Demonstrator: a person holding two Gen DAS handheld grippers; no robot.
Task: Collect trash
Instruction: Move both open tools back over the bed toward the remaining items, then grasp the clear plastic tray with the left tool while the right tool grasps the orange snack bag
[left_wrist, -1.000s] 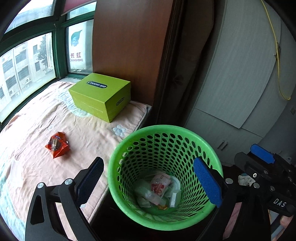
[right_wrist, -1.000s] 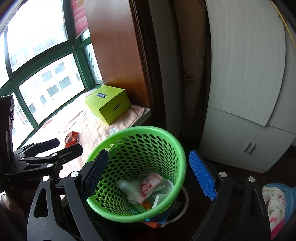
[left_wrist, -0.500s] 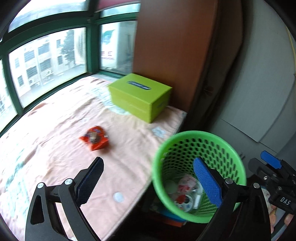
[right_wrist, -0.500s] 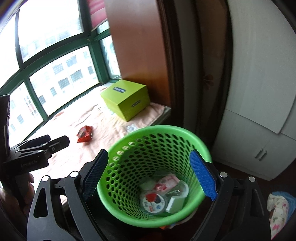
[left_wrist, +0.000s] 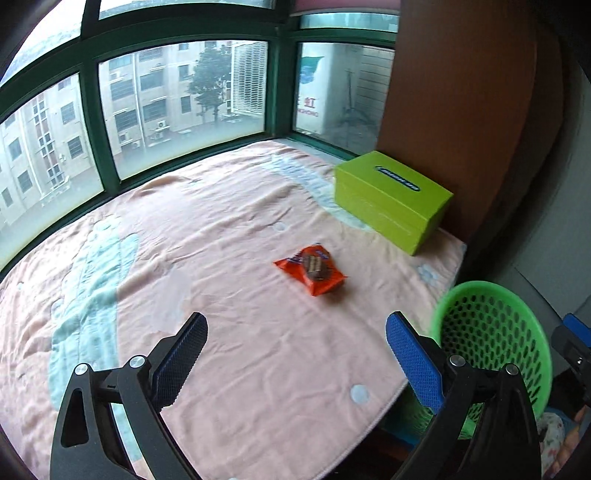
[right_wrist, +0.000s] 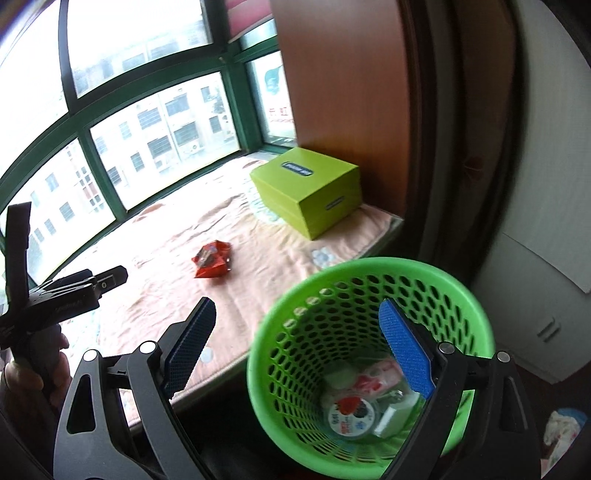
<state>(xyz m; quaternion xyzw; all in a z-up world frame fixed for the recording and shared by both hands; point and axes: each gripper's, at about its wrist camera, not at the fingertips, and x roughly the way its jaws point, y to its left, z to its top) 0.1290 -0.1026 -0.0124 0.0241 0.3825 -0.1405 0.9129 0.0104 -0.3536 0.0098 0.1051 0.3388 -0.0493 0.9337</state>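
Observation:
An orange snack wrapper (left_wrist: 311, 268) lies on the pink blanket (left_wrist: 207, 280) of the window seat; it also shows in the right wrist view (right_wrist: 211, 259). My left gripper (left_wrist: 295, 354) is open and empty, above the blanket, short of the wrapper. A green mesh bin (right_wrist: 369, 328) holding several pieces of trash stands on the floor beside the seat; its rim shows in the left wrist view (left_wrist: 491, 325). My right gripper (right_wrist: 295, 343) is open and empty, over the bin's near rim. The left gripper (right_wrist: 107, 277) shows at the left of the right wrist view.
A lime green box (left_wrist: 391, 199) stands on the blanket at the far right by a brown wooden panel (left_wrist: 454, 110). Green-framed windows (left_wrist: 184, 92) bound the seat's far side. White cabinet doors (right_wrist: 546, 240) stand to the right of the bin.
My left gripper has swung left from above the bin to over the blanket, now facing the wrapper. My right gripper stayed by the bin, shifting slightly left.

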